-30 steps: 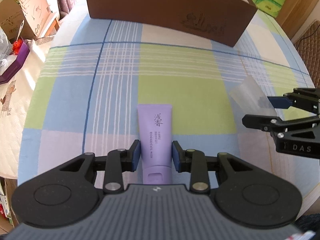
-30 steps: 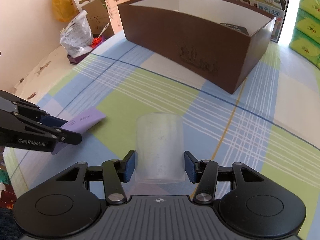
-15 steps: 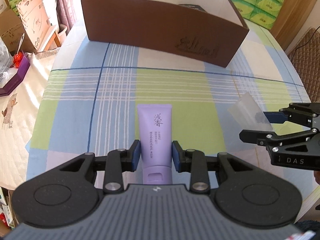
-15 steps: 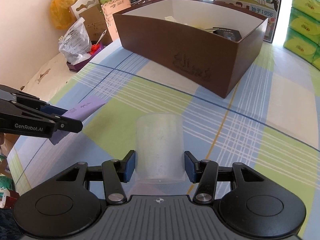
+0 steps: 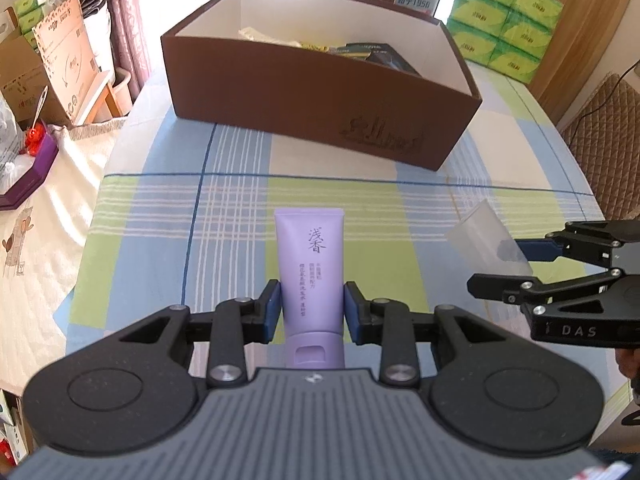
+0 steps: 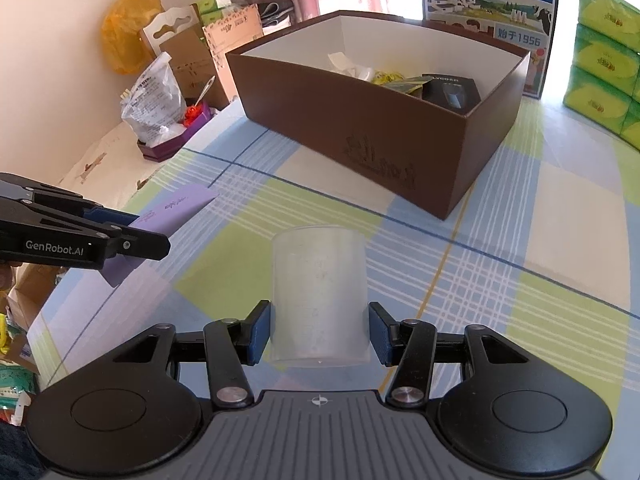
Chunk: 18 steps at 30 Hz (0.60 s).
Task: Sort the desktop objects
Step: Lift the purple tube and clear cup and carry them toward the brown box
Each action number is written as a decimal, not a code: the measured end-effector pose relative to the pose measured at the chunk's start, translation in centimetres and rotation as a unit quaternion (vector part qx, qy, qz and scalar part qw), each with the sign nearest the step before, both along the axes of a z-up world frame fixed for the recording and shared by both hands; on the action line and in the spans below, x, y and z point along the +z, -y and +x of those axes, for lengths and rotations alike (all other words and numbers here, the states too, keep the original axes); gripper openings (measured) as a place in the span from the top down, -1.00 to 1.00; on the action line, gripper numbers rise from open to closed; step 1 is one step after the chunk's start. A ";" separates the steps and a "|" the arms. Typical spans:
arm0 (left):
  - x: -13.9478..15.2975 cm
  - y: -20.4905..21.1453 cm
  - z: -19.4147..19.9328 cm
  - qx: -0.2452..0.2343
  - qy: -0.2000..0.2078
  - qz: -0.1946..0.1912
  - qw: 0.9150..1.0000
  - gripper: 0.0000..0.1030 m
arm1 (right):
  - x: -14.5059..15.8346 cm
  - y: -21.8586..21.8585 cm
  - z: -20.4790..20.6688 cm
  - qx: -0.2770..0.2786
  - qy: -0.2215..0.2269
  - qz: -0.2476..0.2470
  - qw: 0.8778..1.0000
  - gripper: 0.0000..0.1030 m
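While clamped, purple tube (image 5: 311,268) between left tool (image 5: 311,312) pads, cap rearward.

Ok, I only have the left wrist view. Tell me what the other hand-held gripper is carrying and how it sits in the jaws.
Observer: The right hand-held gripper is shut on a frosted plastic cup, both blue pads against its sides, rim pointing away from the camera.
Operator: Read me the marking on my own gripper's side.
Observer: The left hand-held gripper reads "GenRobot.AI", with the purple tube sticking out past its fingers.
Operator: List what's in the box.
Observer: Inside the brown box the right view shows white crumpled wrapping, yellow-green packets and a black boxed item by the right wall.
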<state>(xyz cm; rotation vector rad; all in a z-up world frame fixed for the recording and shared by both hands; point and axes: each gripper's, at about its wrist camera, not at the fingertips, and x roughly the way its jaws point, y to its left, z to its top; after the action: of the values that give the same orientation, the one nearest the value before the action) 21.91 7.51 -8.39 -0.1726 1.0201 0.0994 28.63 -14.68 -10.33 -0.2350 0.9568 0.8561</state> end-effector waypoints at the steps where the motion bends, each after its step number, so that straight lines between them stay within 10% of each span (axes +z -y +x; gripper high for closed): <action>1: 0.1 0.0 0.1 0.000 0.002 0.000 1.000 0.46 | 0.0 -0.1 0.0 0.001 0.000 0.000 1.000 0.06; 18: 1.6 -0.3 0.9 -0.012 0.023 -0.001 1.000 0.46 | 1.9 -1.2 1.1 0.010 0.014 0.014 1.000 0.06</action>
<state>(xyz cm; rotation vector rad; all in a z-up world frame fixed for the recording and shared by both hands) 22.82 7.83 -6.80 -0.1645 0.9756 0.0727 29.78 -13.52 -8.44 -0.2320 0.9161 0.8826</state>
